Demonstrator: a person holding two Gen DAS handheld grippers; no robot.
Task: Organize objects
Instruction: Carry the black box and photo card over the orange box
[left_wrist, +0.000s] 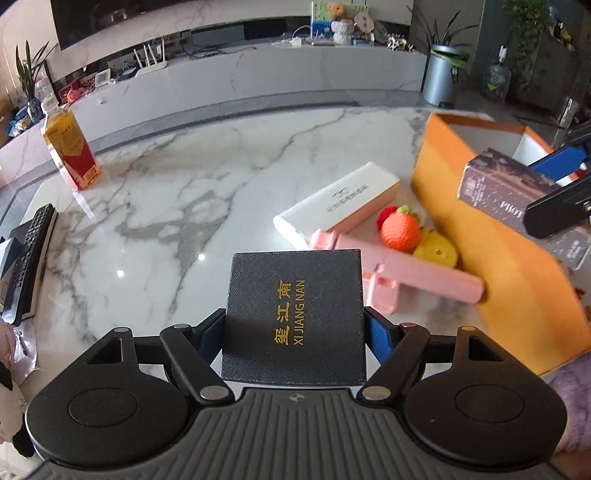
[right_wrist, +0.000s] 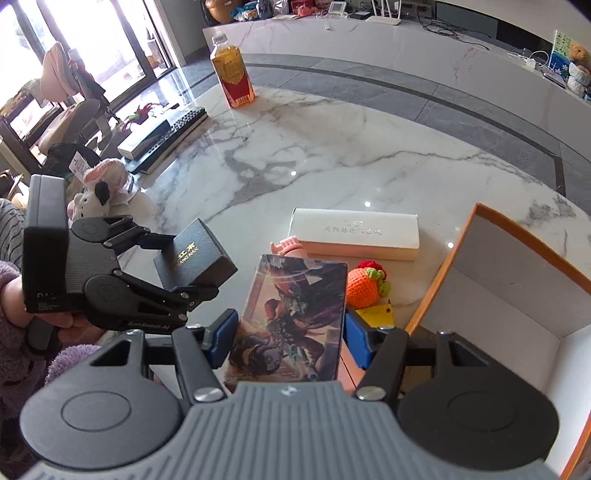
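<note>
My left gripper (left_wrist: 295, 325) is shut on a black box with gold "XI JIANG NAN" lettering (left_wrist: 295, 314) and holds it above the marble table; both show in the right wrist view (right_wrist: 194, 258). My right gripper (right_wrist: 288, 332) is shut on an illustrated card box (right_wrist: 291, 317), near the left wall of the open orange box (right_wrist: 517, 280). In the left wrist view that card box (left_wrist: 517, 195) hangs at the orange box (left_wrist: 498, 266). On the table lie a white case (left_wrist: 340, 203), a pink toy gun (left_wrist: 399, 273), and crocheted orange (left_wrist: 400, 230) and yellow (left_wrist: 437, 251) toys.
A tea bottle (left_wrist: 70, 147) stands at the far left of the marble table (left_wrist: 177, 206). A keyboard on a book (left_wrist: 29, 258) lies at the left edge, with plush toys (right_wrist: 96, 195) near it. A long white counter (left_wrist: 240, 81) runs behind.
</note>
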